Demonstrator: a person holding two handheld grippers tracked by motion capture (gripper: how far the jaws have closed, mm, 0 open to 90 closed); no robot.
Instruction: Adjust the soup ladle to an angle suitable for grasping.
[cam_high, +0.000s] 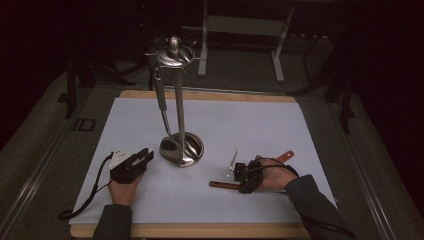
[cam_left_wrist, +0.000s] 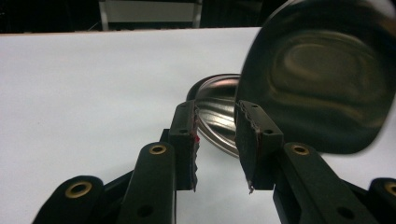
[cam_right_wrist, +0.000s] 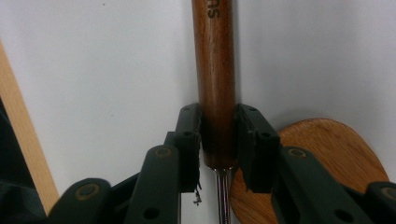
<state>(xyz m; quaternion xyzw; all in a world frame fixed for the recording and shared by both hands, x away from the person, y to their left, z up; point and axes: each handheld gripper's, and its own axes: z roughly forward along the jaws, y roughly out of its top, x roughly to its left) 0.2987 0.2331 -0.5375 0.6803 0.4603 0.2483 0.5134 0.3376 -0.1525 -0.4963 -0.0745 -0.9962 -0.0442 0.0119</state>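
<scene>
- In the high view, our left gripper (cam_high: 145, 156) rests on the white sheet covering the wooden table (cam_high: 200, 230), with its jaws parted and nothing between them. They point toward the shiny round metal base of the tall steel utensil stand (cam_high: 181, 149), which sits just beyond their tips.
- From the stand's top ring, a steel ladle with a grey handle (cam_high: 161, 102) hangs down to the base.
- In the same view, our right gripper (cam_high: 242, 175) sits low over a utensil with a dark brown wooden handle (cam_high: 220, 184), which lies flat on the sheet. The handle sticks out past the jaws on one side. A lighter orange-brown wooden spatula (cam_high: 286, 156) pokes out beyond the hand on the other side.
- In the left gripper view, the left gripper (cam_left_wrist: 218, 140) stands well open and empty. The ladle's polished bowl (cam_left_wrist: 322, 74) looms just ahead and right of the jaws, with the stand's base (cam_left_wrist: 219, 116) straight ahead behind it.
- In the right gripper view, the right gripper (cam_right_wrist: 218, 140) straddles the near end of the brown handle (cam_right_wrist: 215, 70). Both pads (cam_right_wrist: 189, 140) sit right against the handle's sides, though we cannot tell if they press. A thin metal shaft (cam_right_wrist: 223, 196) runs back between the jaws. The spatula's rounded blade (cam_right_wrist: 327, 163) lies just right of the right jaw.
</scene>
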